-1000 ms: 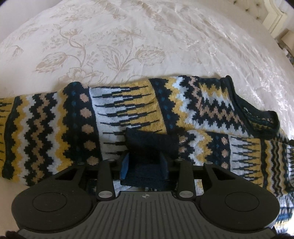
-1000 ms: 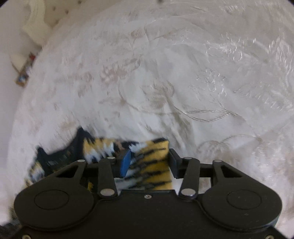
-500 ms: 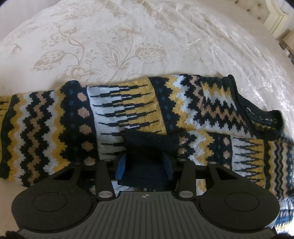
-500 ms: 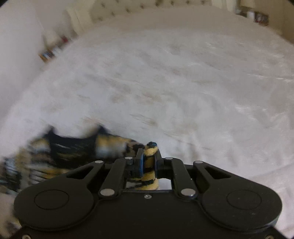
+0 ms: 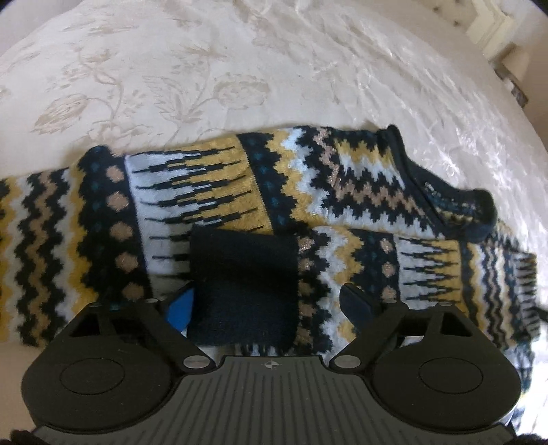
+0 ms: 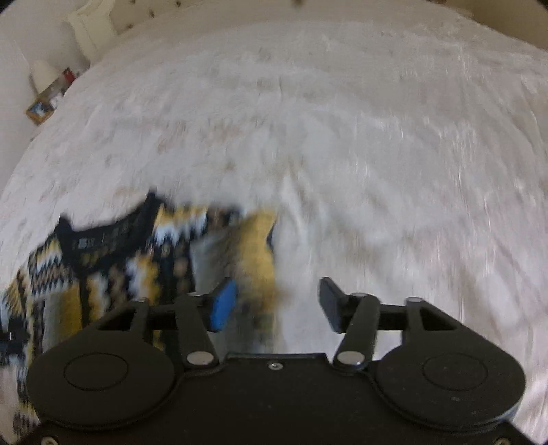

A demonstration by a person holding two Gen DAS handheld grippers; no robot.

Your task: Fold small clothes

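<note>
A knit sweater in yellow, black and white zigzags lies flat across the bed. One sleeve is folded over its body, ending in a dark navy cuff. My left gripper hovers over that cuff with its jaws opening; the cuff lies between them and the right finger stands well clear of it. In the blurred right wrist view the sweater fills the lower left. My right gripper is opening too, with a yellow fold of the sweater loose beside its blue pad.
The cream bedspread with a floral weave spreads far beyond the sweater. A tufted headboard stands at the top right of the left wrist view. A bedside table with a lamp and small items lies at the upper left of the right wrist view.
The left jaws have spread wide off the navy cuff, which stays lying on the sweater. The right gripper, pinched on a yellow fold half a second ago, has opened and released it.
</note>
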